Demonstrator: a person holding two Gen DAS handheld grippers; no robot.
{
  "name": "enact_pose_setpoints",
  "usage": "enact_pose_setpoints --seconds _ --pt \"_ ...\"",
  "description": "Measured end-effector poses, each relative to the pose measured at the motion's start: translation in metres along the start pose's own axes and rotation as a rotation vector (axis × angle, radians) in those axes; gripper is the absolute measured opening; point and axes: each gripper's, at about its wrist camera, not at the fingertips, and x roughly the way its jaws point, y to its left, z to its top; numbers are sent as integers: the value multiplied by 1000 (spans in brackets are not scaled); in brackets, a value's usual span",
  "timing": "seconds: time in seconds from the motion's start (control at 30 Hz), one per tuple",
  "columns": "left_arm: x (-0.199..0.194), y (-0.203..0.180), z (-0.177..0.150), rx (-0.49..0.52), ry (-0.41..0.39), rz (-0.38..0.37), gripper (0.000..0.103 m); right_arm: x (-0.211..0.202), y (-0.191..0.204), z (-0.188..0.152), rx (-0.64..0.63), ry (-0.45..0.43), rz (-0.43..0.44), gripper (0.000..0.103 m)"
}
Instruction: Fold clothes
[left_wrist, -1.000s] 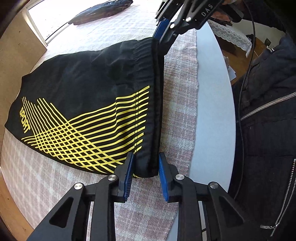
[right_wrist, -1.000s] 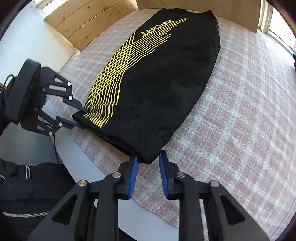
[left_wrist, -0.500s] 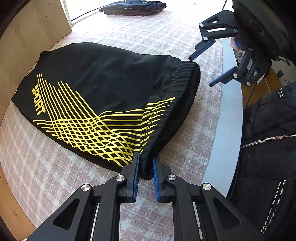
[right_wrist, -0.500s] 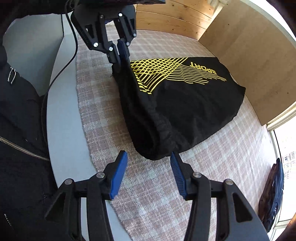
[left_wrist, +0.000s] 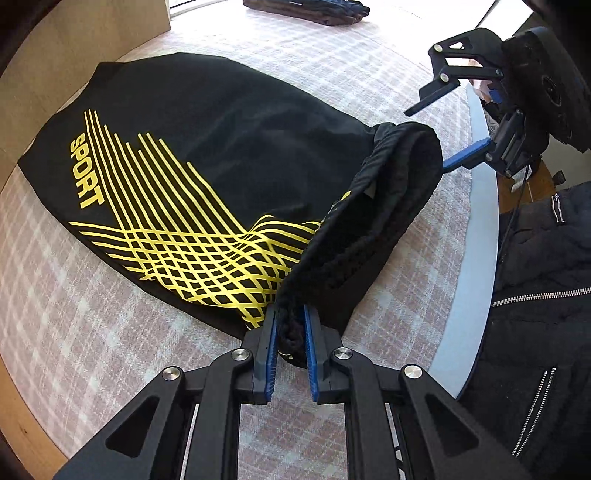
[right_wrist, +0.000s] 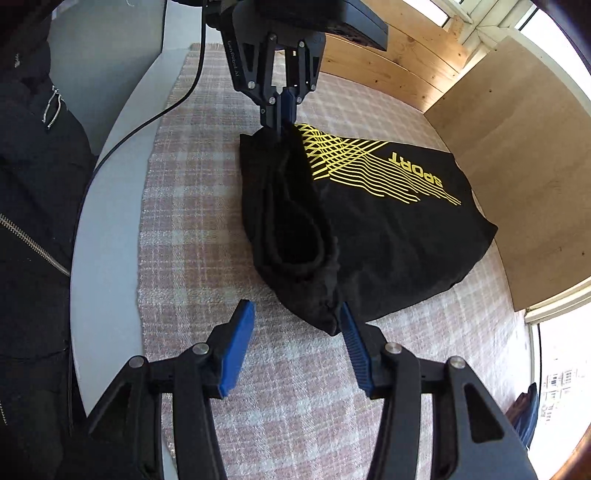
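In the left wrist view, the black sport shorts with yellow lines (left_wrist: 207, 155) lay across the frame's middle on the pink checked cloth (left_wrist: 74, 332) of the surface. At lower centre, the left gripper (left_wrist: 290, 332) pinched their waistband corner. At upper right, the right gripper (left_wrist: 439, 129) stood open, holding nothing.

We see bright daylight from the window (right_wrist: 561, 354), which is blown out to white. Glare washes the checked cloth (left_wrist: 332, 51) pale. Both views are sharp but bulge, with dark corners. The black shorts (right_wrist: 388, 251) lose detail in shadow.
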Motion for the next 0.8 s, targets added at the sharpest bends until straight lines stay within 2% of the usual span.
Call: enact_pose_setpoints --seconds 0.17,0.3,0.43,0.6,0.73,0.77,0.8 --pt "6 8 1 -9 18 -32 12 19 -21 8 -7 -13 20 48" --pt "8 1 5 6 30 -37 12 34 -44 15 -3 -11 91 48" --pt "10 -1 5 -6 23 -57 12 52 -65 20 34 36 205 48" --pt "13 -4 5 -31 5 -81 12 78 -86 26 158 107 412 51" --pt "13 -4 2 -76 -19 -97 15 85 -92 26 234 89 507 51" --pt "11 -6 0 -83 -28 -92 16 86 -96 24 277 80 544 49" --pt "8 -8 -2 -86 -39 -83 17 87 -100 21 317 76 569 40"
